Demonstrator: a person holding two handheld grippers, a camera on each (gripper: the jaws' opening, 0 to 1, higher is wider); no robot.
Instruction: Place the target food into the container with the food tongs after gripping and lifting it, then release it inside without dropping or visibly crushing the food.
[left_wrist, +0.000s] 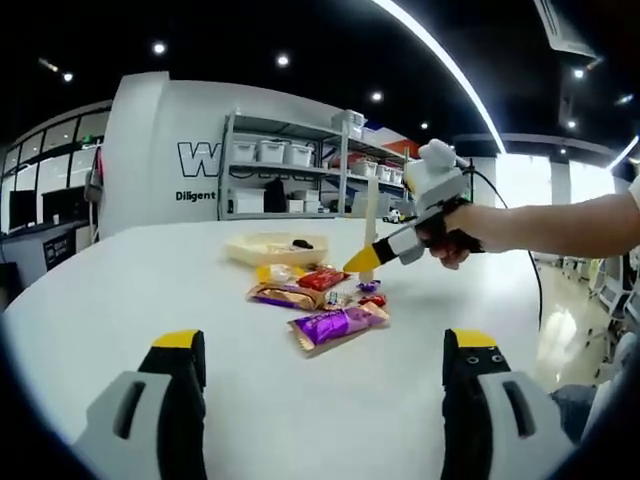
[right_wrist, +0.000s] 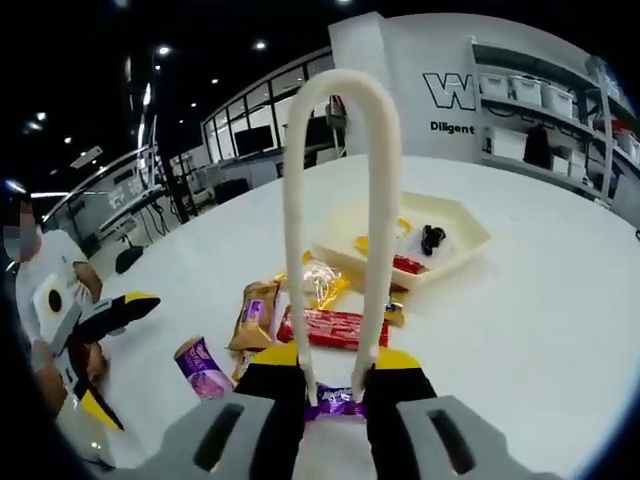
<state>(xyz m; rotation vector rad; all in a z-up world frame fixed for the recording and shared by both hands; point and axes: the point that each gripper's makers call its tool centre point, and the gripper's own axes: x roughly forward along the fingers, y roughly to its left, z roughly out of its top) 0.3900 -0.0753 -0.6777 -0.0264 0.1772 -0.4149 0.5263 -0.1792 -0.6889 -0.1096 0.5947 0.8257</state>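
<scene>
Right claw (right_wrist: 335, 385) clamps tongs (right_wrist: 340, 200) — over small purple candy (right_wrist: 335, 403).

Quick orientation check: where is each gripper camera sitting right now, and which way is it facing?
Left gripper view: low above the white table, behind its own open grey, yellow-tipped jaws, facing the snack pile, the purple wrapped snack, the cream tray and shelving; the right gripper and a person's hand enter from the right.

Right gripper view: above its jaws, shut on the cream plastic food tongs, looking across the red wrapped bar to the tray; the left gripper shows.

Shared: table, snacks, tray.
</scene>
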